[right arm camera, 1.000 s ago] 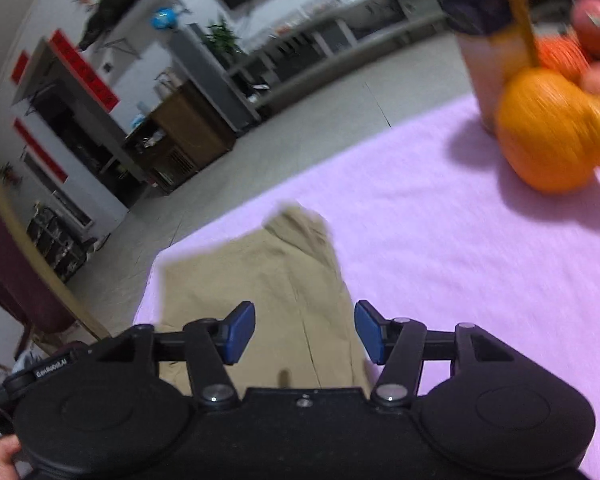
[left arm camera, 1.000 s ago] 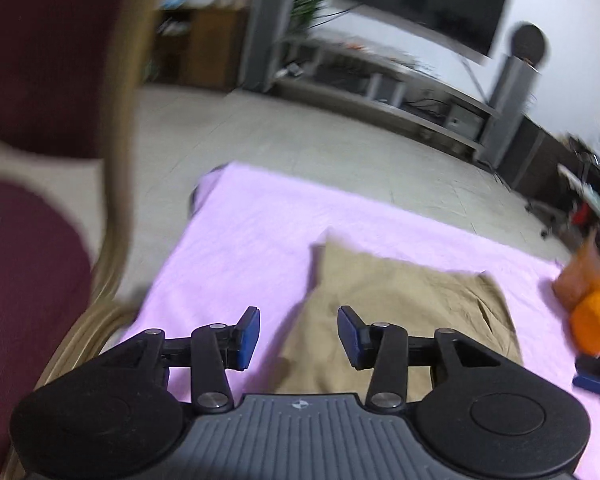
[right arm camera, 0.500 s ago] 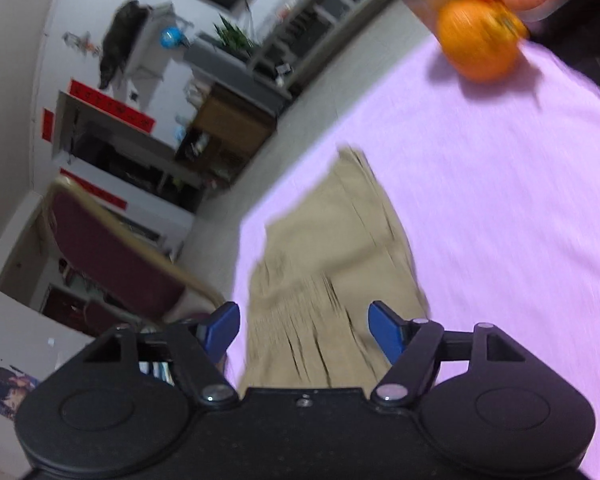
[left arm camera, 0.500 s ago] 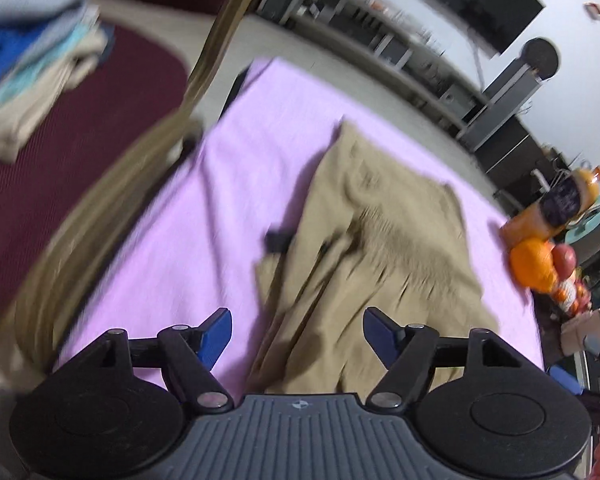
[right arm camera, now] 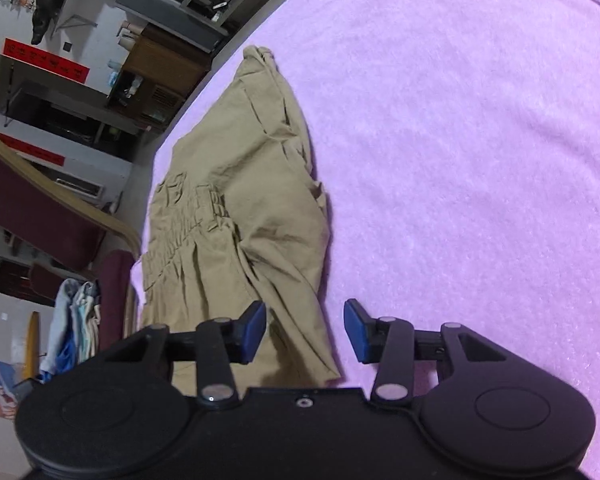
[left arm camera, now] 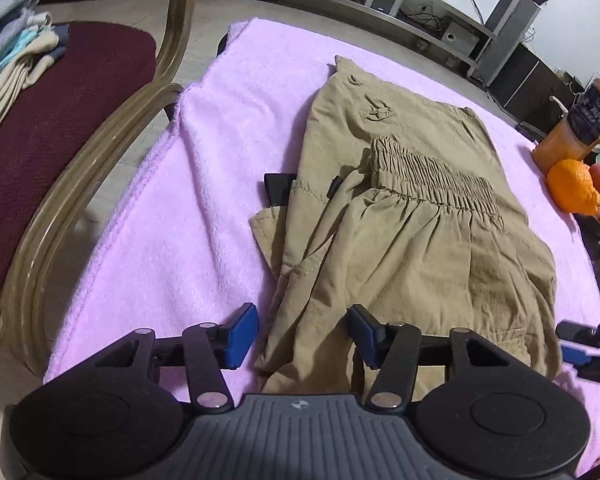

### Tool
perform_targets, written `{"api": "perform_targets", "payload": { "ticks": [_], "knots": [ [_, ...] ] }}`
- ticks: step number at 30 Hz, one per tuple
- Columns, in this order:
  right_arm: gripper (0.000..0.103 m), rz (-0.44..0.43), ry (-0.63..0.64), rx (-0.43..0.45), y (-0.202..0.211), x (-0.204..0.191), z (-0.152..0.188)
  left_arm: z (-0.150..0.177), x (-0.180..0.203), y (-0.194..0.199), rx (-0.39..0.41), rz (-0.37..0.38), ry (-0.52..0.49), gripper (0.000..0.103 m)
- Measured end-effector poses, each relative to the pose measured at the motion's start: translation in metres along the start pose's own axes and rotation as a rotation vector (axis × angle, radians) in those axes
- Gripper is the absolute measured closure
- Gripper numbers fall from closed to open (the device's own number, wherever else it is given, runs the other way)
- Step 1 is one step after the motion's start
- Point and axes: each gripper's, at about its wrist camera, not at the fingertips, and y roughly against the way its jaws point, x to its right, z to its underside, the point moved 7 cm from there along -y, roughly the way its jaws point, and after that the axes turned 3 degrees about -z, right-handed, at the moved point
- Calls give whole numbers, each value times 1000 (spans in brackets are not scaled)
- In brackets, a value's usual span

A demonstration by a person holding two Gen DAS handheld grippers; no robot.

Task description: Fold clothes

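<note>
While our two grippers hang over the near end of the khaki trousers [left arm camera: 416, 216], nothing is gripped yet. The left gripper [left arm camera: 302, 334] has just been closing its jaws and stands about half open, straddling the near left edge of the cloth with no pad pressing on it. The right gripper [right arm camera: 304, 332] has likewise been narrowing and stands part open over the near right corner, cloth under its left pad only.

The trousers lie partly folded on the pink towel [left arm camera: 172, 240] that covers the bench, elastic waistband [left arm camera: 432, 178] across the middle at about one o'clock from the left gripper.

To do this step well, we judge each gripper should sink until its lower pad slides under all the layers at its corner, then close evenly, so both corners lift together and the fold stays square.

Open towel spreads wide from twelve to three o'clock of the right gripper. At nine o'clock of the left gripper the chair [left arm camera: 80, 160] crowds the bench edge; the orange [left arm camera: 572, 186] and bottle [left arm camera: 580, 124] stand at two o'clock.
</note>
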Motion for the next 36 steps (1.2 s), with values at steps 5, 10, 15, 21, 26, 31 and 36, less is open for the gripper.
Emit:
{"api": "perform_targets", "payload": {
  "ticks": [5,10,15,21,26,31,36],
  "knots": [
    [58,-37,33,-60,-13,-7,12,0,3,0,-21,36,-3,52],
    [96,86,160,-14,-17,-24,15,-3,15,4,-4,3,-15,75],
    [97,23,230,101,25,-59,20,-8,38,28,56,36,-21,84],
    [97,48,170,138,54,-39,35,23,56,23,20,27,-32,78],
    [75,32,147,163,63,-32,31,36,41,42,82,-44,-59,62],
    [52,-90,120,227,83,-40,26,26,-33,88,230,-187,133,50],
    [50,-172,101,237,84,-44,23,23,-82,80,163,-418,210,50]
  ]
}}
